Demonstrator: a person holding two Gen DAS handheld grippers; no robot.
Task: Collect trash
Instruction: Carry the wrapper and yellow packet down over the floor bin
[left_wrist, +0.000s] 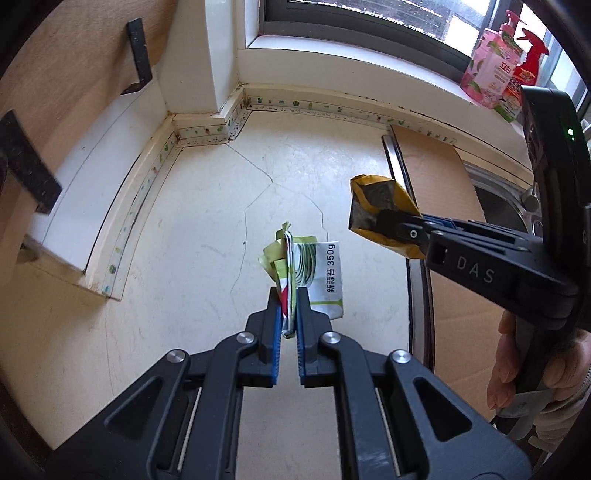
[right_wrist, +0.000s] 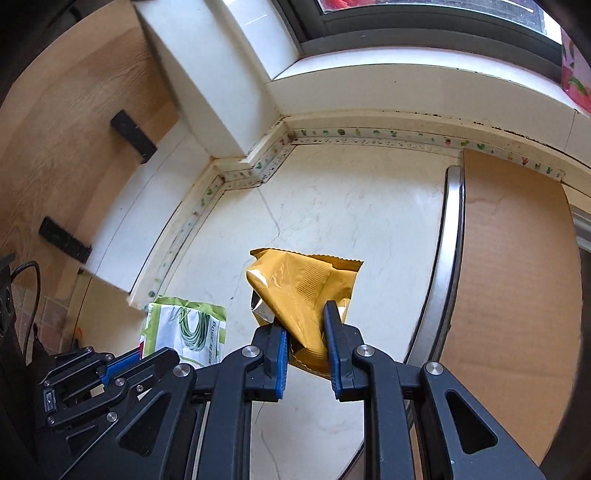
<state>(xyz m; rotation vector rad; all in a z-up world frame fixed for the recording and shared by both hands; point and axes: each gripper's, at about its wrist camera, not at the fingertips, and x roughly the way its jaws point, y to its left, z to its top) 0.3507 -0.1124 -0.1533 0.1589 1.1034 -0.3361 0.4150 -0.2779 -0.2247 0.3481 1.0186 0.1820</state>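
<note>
I have both pieces of trash in hand and off the counter (left_wrist: 184, 221), so the picking-up part looks done and the carrying part is what I am in now. My left claw (left_wrist: 289, 299) is clenched on the green-and-white vegetable packet (left_wrist: 325, 273), its blue pads pinching the crumpled lower edge so that the printed face stands up and leans a little to the right above the pale, cracked surface. My right claw (right_wrist: 306, 332) is clenched on the yellow snack wrapper (right_wrist: 299, 284), gripping it near the bottom with the crimped top edge sticking up and forward; in the left view the same wrapper hangs to the right of the packet, near the steel rim of the sink (left_wrist: 397, 166), which has a sheet of cardboard (left_wrist: 443, 206) laid over it. Both wrappers are clear of the counter and apart from each other. I cannot see a bin or bag in either view, so my next move, as I judge it, is to find where the trash goes and bring both claws over it before letting go. The wrappers are light and limp, held only by a pinch of film, so I should keep the grip firm on the way and avoid snagging them on the sink rim or the window ledge (left_wrist: 332, 55)
</note>
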